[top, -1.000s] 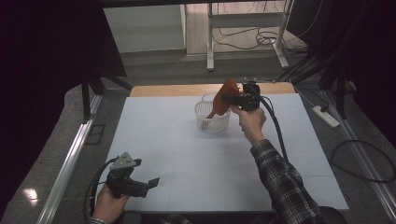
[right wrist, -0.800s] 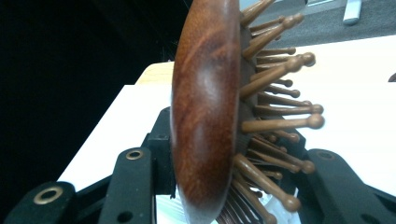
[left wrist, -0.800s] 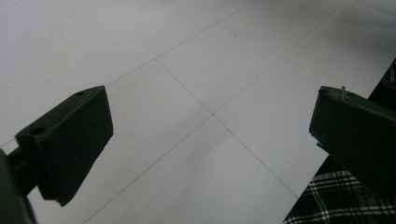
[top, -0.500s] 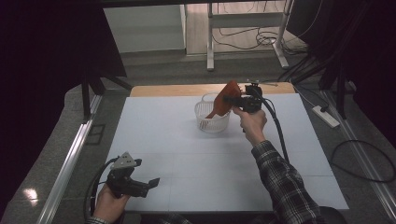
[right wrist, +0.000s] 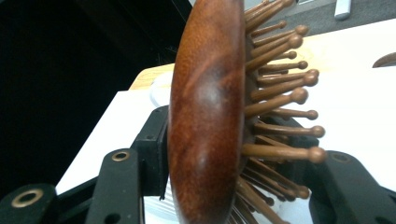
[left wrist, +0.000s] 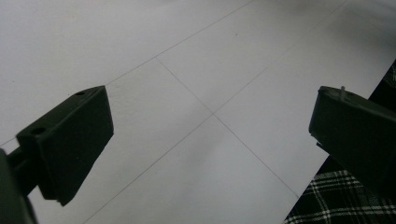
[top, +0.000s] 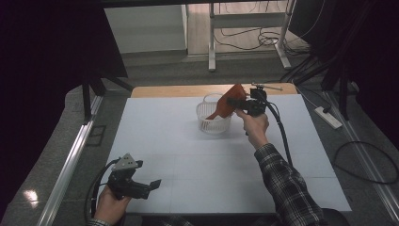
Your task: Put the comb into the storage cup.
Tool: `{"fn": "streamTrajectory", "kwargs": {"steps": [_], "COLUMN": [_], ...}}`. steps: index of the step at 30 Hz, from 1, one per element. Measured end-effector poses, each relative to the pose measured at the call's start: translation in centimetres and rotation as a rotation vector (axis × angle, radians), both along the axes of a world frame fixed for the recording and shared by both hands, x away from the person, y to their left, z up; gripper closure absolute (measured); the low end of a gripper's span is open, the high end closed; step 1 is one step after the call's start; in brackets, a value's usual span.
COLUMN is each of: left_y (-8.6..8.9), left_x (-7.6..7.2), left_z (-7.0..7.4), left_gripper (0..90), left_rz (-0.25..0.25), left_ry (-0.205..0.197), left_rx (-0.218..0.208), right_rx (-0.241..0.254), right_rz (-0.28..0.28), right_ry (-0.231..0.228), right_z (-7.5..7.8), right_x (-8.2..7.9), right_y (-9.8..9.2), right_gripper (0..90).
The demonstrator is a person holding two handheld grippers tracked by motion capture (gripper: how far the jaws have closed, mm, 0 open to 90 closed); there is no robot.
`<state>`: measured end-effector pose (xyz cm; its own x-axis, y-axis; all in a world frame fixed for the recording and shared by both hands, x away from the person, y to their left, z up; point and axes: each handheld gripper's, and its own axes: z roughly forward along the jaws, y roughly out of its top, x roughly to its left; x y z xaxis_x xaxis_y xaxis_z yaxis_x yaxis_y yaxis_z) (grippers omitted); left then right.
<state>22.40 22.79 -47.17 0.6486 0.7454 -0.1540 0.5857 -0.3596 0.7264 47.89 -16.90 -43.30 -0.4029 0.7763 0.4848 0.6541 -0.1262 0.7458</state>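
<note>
L hand-held gripper [top: 149,184]: nearest to the person, sitting low at the near-left of the desk [top: 197,179]. Jaws spread wide, nothing btwn them; left gripper view is showing bare white desk surface w/ faint grid lines under them. Looking idle.

Near edge: plaid sleeve [top: 287,188] coming in from the bottom right, its corner also peeking into the left gripper view.

R hand-held gripper [top: 234,101]: reaching out over the far-middle of the desk, level w/ the basket. Jaws have just been opening; wooden brush [right wrist: 210,112] sitting btwn them. Right gripper view: dark jaw close on the smooth back, other jaw out by the peg tips. Grip looking loosened, pads prob no longer pressing, though contact is hard to call.

Brush, where: paddle head up at the gripper, handle end slanting down into the white basket [top: 207,123]. Pegs pointing to one side in the right gripper view.

Progress (judging): brush is being dropped into the basket. Carry and lowering look done; release is getting under way. Left: let go fully, pull the gripper clear, see the brush settle w/o tipping the basket.

Hard to make out: handle end inside the basket is hidden by the wall, so can't tell if it's touching bottom. Basket contents otherwise unclear. Far side beyond the desk is dark.
</note>
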Motion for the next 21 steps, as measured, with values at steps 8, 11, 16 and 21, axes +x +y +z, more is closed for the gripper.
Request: {"fn": "streamTrajectory", "kwargs": {"steps": [8,11,16,21], "left_y": [0.0,0.0,0.01,-0.01], "left_x": [0.0,-0.01,0.0,0.02], "left_z": [0.0,0.0,-0.02,-0.02], "left_gripper": [0.9,0.9,0.9,0.9], "left_rz": [0.001,0.001,0.005,0.005], "left_ry": [0.0,0.001,0.002,0.003], "left_rx": [0.001,0.001,-0.002,-0.001], "right_rx": [-0.019,-0.017,-0.015,-0.027], "right_rz": [0.004,0.003,0.008,0.011], "right_ry": [-0.001,0.003,0.004,0.003], "right_z": [0.01,-0.04,-0.04,-0.04], "right_x": [0.07,0.15,0.25,0.29], "right_y": [-0.16,-0.23,-0.34,-0.47], "right_gripper": [43.5,42.7,41.3,36.8]}}
